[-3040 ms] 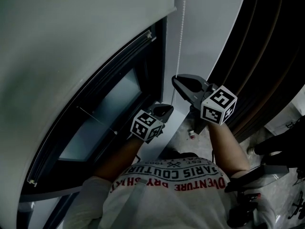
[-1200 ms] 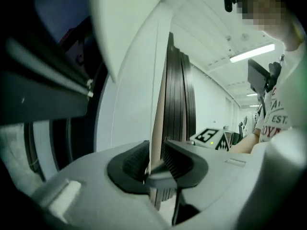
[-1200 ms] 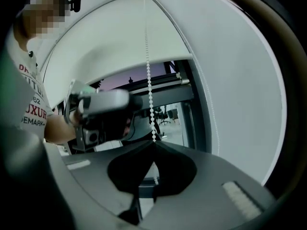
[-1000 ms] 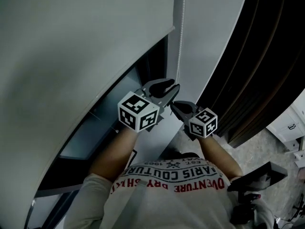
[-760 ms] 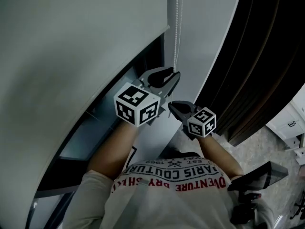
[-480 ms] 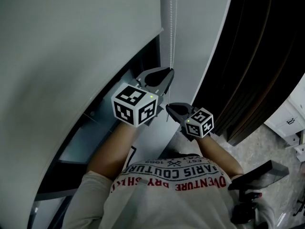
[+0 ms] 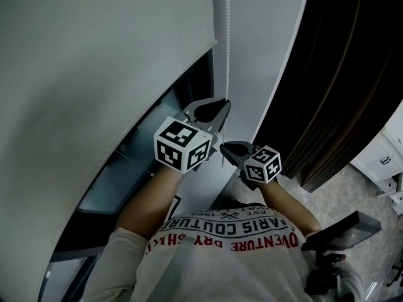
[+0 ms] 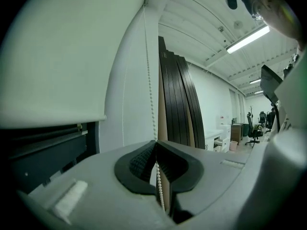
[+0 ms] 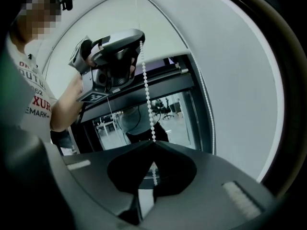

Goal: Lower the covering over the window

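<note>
It's dim here by the window point(image 7: 123, 181): the roller blind point(image 7: 94, 61) shows dull grey, shading darker toward its left. Ceiling strip lights point(image 8: 248, 38) glare far off on the right. Both gripper views bulge hard, corners black, nearest parts soft.

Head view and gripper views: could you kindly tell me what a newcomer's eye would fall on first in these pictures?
At the centre, the left gripper and, just below it, the right gripper are both shut on the white bead chain hanging beside the window. The pale roller blind fills the upper left, and dark vertical panels run down the right.
</note>
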Motion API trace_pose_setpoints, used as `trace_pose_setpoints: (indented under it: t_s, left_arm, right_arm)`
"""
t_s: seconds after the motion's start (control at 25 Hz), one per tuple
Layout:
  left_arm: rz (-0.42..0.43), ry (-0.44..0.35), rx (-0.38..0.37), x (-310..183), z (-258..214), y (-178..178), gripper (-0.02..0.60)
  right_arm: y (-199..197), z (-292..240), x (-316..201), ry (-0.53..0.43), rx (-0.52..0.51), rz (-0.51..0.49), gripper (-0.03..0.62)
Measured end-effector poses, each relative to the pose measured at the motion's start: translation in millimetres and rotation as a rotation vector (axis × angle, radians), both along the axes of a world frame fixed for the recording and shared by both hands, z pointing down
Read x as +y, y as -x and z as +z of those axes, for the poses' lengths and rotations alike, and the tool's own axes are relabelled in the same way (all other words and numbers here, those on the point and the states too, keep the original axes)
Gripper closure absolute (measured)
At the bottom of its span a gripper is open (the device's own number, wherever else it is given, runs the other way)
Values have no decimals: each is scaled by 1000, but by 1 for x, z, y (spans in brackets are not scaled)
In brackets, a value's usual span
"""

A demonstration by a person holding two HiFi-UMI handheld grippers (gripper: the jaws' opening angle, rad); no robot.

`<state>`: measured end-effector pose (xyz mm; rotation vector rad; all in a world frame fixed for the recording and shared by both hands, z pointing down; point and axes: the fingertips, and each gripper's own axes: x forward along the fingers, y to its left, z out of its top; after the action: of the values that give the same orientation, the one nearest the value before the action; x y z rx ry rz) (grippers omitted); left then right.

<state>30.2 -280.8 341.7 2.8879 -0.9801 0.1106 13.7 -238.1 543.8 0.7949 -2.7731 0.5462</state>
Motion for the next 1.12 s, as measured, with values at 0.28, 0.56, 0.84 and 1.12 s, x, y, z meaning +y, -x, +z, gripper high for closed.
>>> trace_pose_setpoints:
  t_s: [0.28,0.56,0.84,1.12]
  left_arm:
    - [-16,52,-56,4,44,0,574]
    - [-18,121,-139,9,112,-2,574]
    - [-39,106,-211,12,153,5,575]
    - [-54,169,-223,5,184,7,575]
  right_arm:
    - [-3,42,11,74,67,-10,588]
    - [-13,102,38,193,166,-31,588]
    - [-12,135,52,243,250,-59,586]
    - [-20,154,61,292,277,-66,586]
